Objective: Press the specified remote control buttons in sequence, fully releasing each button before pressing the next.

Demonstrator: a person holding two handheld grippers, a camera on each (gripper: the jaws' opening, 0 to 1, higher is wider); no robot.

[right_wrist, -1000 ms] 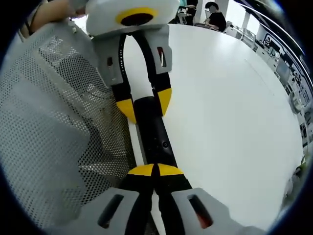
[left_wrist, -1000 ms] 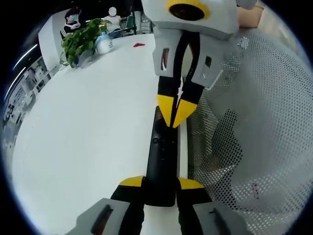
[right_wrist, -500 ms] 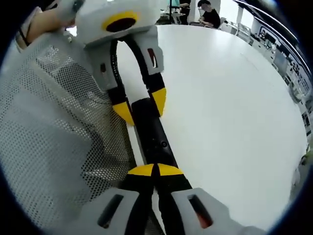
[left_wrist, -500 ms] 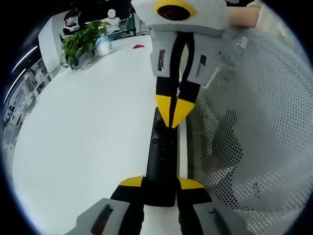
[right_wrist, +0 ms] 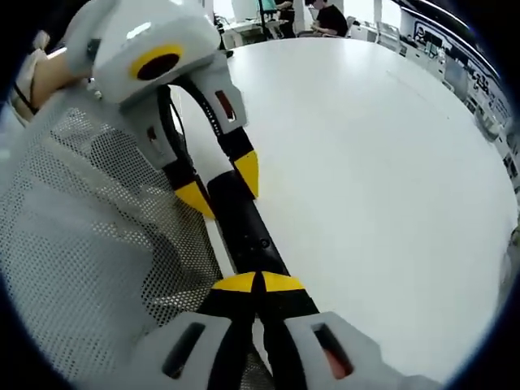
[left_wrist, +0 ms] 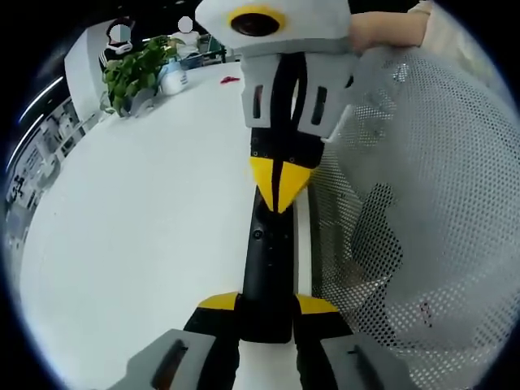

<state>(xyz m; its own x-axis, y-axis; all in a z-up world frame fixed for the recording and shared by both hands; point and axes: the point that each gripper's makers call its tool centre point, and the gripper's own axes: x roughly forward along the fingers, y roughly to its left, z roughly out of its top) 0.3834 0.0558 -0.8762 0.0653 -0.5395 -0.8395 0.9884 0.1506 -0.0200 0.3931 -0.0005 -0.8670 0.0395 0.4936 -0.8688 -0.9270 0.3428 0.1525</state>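
A long black remote control (left_wrist: 268, 260) lies along the white table's edge. My left gripper (left_wrist: 268, 304) is shut on its near end, one yellow-tipped jaw on each side. My right gripper (left_wrist: 279, 188) comes down from the top of the left gripper view, shut, with its yellow tips against the remote's far end. In the right gripper view my right gripper (right_wrist: 257, 283) sits shut over the remote control (right_wrist: 244, 231). Beyond it, the left gripper (right_wrist: 221, 187) clamps the other end. A small round button (left_wrist: 258, 234) shows on the remote's face.
A person's white mesh garment (left_wrist: 422, 211) hangs close beside the remote, also seen as mesh garment (right_wrist: 89, 268). The white table (left_wrist: 138, 211) stretches away, with a potted plant (left_wrist: 134, 69) and a small red item (left_wrist: 230, 78) at its far end. People sit beyond the table.
In the left gripper view the right gripper has swung a little to the left, with its tips staying on the remote's far end. The left gripper and the remote have not moved.
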